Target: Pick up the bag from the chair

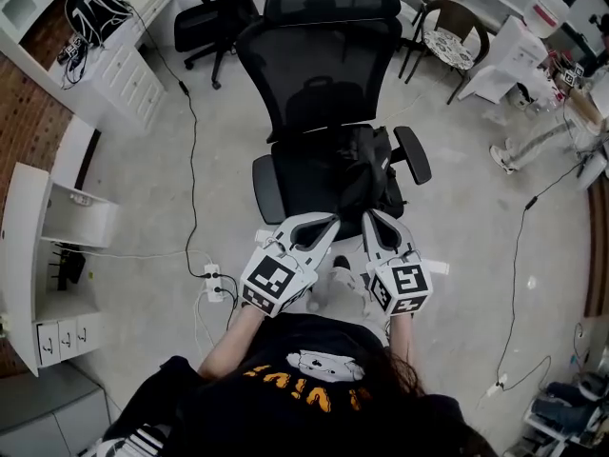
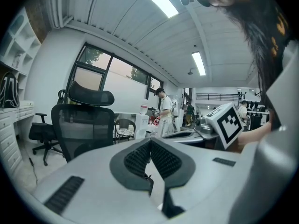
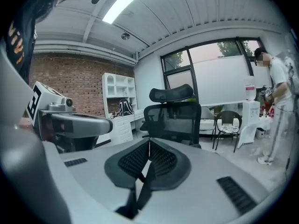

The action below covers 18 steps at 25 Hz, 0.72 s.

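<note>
Grey floor [image 1: 143,188] under the office chair [image 1: 328,112], power strip [image 1: 213,282] and cables [image 1: 192,160]

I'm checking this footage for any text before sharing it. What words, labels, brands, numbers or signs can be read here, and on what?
"VIV": part of the yellow print on the person's black shirt, seen upside down; the rest is lost in folds, so the whole word cannot be read.
Marker cubes: black-and-white square patterns only, no words.
Red label on the water bottle: too small to read.
Nothing else is legible.
</note>
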Each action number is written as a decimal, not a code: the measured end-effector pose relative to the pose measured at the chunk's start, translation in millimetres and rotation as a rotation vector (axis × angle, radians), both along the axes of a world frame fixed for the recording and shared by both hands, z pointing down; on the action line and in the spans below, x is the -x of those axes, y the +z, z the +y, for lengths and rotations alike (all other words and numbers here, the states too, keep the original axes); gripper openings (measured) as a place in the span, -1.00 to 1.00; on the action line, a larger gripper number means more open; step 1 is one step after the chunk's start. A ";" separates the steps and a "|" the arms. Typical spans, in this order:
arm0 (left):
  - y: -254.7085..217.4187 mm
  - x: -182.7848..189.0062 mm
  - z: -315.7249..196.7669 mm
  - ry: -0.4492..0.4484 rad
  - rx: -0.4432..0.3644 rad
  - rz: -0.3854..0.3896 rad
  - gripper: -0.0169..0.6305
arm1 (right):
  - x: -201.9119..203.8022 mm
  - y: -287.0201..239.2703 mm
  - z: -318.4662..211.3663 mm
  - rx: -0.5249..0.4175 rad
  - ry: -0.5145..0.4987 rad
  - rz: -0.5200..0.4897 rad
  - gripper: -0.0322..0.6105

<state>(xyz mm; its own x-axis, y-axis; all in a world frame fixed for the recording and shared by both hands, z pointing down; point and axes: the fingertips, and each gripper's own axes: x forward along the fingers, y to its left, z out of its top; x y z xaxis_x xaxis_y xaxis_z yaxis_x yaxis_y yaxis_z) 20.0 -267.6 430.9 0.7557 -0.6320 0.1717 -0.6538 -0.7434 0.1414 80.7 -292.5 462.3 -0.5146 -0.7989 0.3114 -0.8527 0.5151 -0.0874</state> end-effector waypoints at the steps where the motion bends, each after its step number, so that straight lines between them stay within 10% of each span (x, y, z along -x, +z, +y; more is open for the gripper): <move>1: -0.1 -1.6 -5.6 -0.013 -0.001 -0.002 -0.95 | -4.6 1.9 -8.7 -0.003 -0.003 0.001 -0.89; 14: -2.2 -18.9 -70.7 -0.236 0.020 -0.044 -0.95 | -36.9 74.8 -133.6 0.109 -0.156 0.141 -0.87; 18: 0.2 -18.6 -82.5 -0.300 0.026 -0.058 -0.95 | -34.0 110.8 -159.1 0.180 -0.194 0.206 -0.30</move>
